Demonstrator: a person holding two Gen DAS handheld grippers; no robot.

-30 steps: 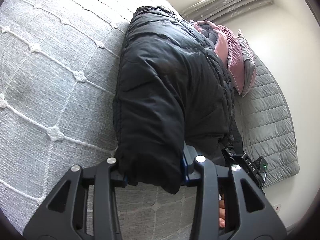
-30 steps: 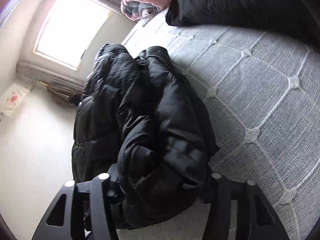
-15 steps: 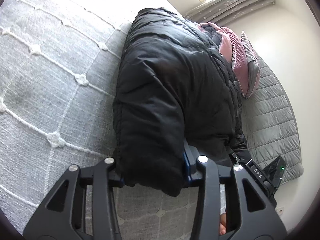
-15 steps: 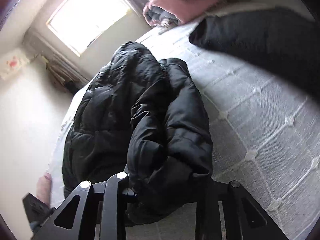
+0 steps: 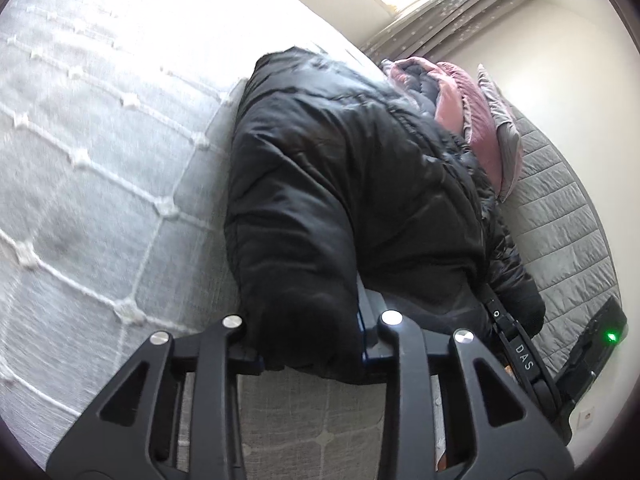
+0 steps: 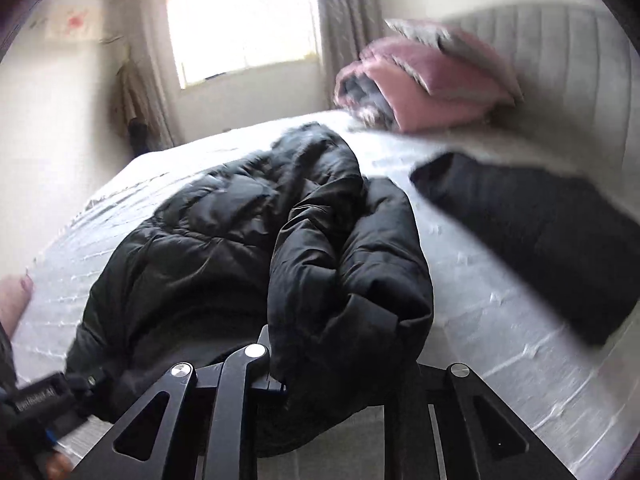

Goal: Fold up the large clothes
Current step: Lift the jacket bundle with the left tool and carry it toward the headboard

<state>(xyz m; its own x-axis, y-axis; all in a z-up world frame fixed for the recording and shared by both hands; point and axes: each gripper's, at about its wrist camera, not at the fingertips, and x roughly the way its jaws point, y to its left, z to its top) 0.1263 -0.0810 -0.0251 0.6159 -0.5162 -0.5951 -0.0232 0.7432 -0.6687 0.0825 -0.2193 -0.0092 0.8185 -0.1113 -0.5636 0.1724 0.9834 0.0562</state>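
Observation:
A large black puffer jacket (image 5: 344,184) lies on a grey quilted bedspread (image 5: 100,168). My left gripper (image 5: 310,344) is shut on a thick sleeve end of the jacket, which bulges between its fingers. In the right wrist view the jacket (image 6: 208,240) is spread over the bedspread (image 6: 500,320), and my right gripper (image 6: 344,380) is shut on another bunched sleeve of it (image 6: 352,280). The right gripper's body shows at the lower right of the left wrist view (image 5: 520,356).
Pink and grey pillows (image 6: 424,80) are piled by the grey headboard (image 6: 560,52). A second dark folded garment (image 6: 540,236) lies on the bed to the right. A bright window (image 6: 240,28) with curtains is beyond the bed. The bed's edge drops off on the left.
The right gripper has swung round with its sleeve, so its view turned from the side wall to the window and headboard. The left gripper kept its hold and shifted slightly.

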